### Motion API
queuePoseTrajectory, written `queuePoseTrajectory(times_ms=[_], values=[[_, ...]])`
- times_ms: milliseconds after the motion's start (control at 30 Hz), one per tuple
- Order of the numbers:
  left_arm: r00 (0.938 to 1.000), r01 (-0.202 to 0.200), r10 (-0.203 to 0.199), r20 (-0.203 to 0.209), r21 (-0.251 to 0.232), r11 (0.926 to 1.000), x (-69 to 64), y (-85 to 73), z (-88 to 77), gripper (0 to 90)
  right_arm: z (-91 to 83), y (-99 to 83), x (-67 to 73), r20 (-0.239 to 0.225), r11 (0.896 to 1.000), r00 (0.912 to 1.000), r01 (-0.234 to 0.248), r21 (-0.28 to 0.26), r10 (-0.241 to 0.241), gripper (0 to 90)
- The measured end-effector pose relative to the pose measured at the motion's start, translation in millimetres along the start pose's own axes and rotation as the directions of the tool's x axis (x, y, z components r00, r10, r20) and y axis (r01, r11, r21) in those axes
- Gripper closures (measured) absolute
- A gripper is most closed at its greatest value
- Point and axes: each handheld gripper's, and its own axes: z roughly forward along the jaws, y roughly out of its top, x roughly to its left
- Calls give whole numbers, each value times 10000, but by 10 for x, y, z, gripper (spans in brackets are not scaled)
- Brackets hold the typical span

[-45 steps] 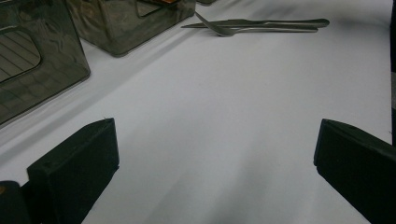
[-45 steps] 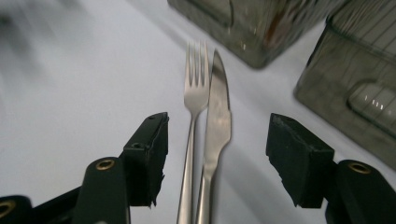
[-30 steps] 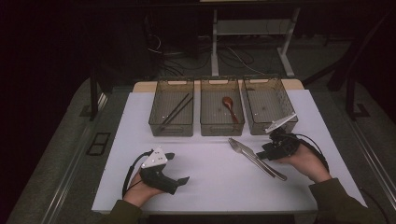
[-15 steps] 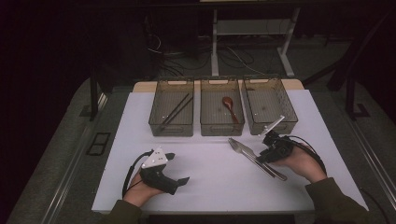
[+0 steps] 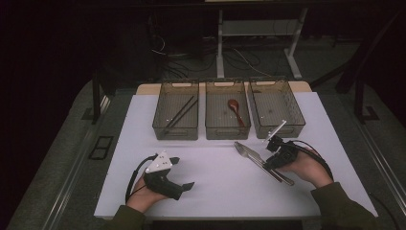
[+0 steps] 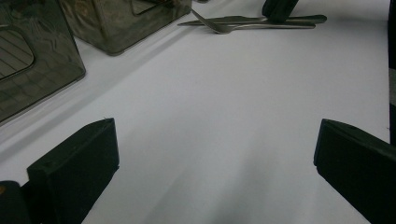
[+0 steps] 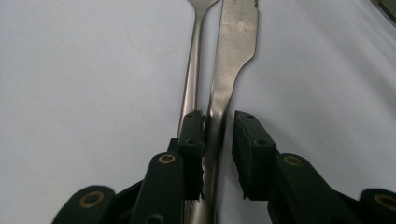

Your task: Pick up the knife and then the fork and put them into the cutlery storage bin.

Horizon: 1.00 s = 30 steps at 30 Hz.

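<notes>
A metal knife [image 7: 238, 37] and a fork [image 7: 194, 70] lie side by side on the white table [image 5: 215, 191], right of centre. My right gripper [image 7: 218, 123] points down at their handles with the knife handle between its jaws. The left pad [image 7: 194, 135] sits between fork and knife, against the knife; a thin gap shows at the right pad [image 7: 247, 140]. These jaws have just been closing. In the high view the right gripper [image 5: 270, 165] rests over the cutlery [image 5: 249, 152]. My left gripper [image 5: 183, 172] lies at the front left, open and empty [image 6: 215, 144].
Three clear bins stand in a row at the back: the left one [image 5: 165, 125] holds dark chopsticks [image 5: 181, 113], the middle one [image 5: 215, 125] a brown spoon [image 5: 234, 108], and the right one [image 5: 289, 125] has nothing in it. The table's front edge is near both hands.
The right gripper has dipped toward the cutlery handles and its top plate has turned edge-on. The left hand has stayed where it was.
</notes>
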Motion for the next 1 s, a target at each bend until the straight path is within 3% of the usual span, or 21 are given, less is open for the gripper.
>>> queuePoseTrajectory(times_ms=[467, 1000], values=[[10000, 2, -2, 38, 36, 10000, -11, 1, 13, 0, 37, 87, 68, 617, 9968, 9981, -60, 801, 11, 746], [10000, -35, 35, 15, 22, 10000, -13, 3, 6, 0, 35, 91, 62, 684, 9968, 9976, -126, 784, 72, 789]])
